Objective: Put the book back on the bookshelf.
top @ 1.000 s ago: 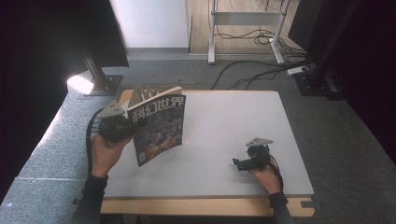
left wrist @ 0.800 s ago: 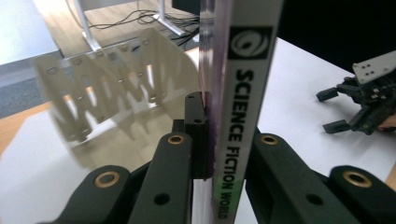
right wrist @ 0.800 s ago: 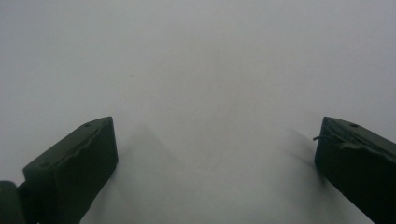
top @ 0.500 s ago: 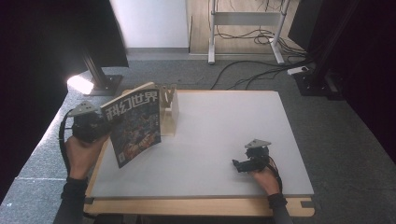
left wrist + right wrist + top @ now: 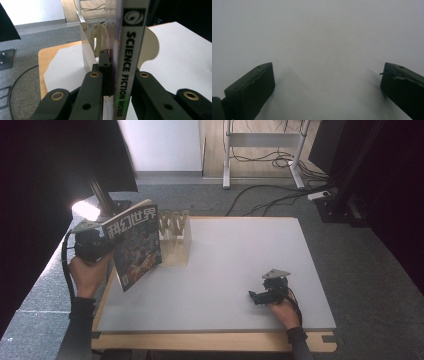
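A magazine (image 5: 135, 245) with a colourful cover and large white characters stands upright over the table's left edge. My left gripper (image 5: 100, 247) is shut on its spine side. In the left gripper view the spine (image 5: 130, 57) reads "SCIENCE FICTION WORLD" and sits clamped between the two black jaws. Just right of the magazine stands a pale wooden slotted rack (image 5: 175, 237), also seen behind the spine as rack (image 5: 92, 42). My right gripper (image 5: 260, 296) rests low on the white table top (image 5: 240, 255) near the front right, jaws wide apart with nothing between them (image 5: 327, 82).
A lamp (image 5: 86, 210) glows off the table's back left corner. Grey carpet surrounds the table, with cables and a desk frame (image 5: 260, 140) behind it. The wooden table edge (image 5: 200, 340) runs along the front.
My left gripper has carried the magazine to the left, off the rack's front and out past the table's left edge. The rack now stands uncovered. The right gripper has stayed put.
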Motion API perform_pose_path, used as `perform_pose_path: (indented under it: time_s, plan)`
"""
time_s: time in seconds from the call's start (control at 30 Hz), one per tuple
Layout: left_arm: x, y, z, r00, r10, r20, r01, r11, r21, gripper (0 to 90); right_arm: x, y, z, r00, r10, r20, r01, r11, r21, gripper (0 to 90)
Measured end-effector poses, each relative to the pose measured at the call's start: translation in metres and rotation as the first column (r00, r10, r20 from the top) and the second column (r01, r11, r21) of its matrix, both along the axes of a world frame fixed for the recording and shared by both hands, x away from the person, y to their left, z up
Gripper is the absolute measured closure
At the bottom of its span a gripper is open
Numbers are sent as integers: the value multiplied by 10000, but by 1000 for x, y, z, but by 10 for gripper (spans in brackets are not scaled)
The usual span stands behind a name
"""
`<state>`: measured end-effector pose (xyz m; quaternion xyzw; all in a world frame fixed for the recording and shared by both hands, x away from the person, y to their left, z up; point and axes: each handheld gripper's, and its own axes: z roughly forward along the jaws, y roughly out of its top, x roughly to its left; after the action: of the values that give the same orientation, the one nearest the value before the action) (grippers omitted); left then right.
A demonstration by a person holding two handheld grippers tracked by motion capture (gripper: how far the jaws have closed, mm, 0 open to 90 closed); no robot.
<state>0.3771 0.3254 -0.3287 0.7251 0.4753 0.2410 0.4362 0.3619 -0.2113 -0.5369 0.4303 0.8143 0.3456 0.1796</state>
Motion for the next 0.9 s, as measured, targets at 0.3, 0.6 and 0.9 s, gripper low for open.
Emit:
perform_pose_path:
  time_s: [0.3,0.6,0.9]
  plan:
    - [28,-20,-6,9994,265,234,-267,9996,81,826,0,0,0,10000,-4,-3,4,10000,7,0]
    - [50,-34,-22,9959,58,908,-35,9997,-256,825,0,0,0,10000,17,-13,-17,10000,19,0]
    - [46,-20,-22,9967,-368,-726,380,9991,162,816,0,0,0,10000,14,7,-14,10000,3,0]
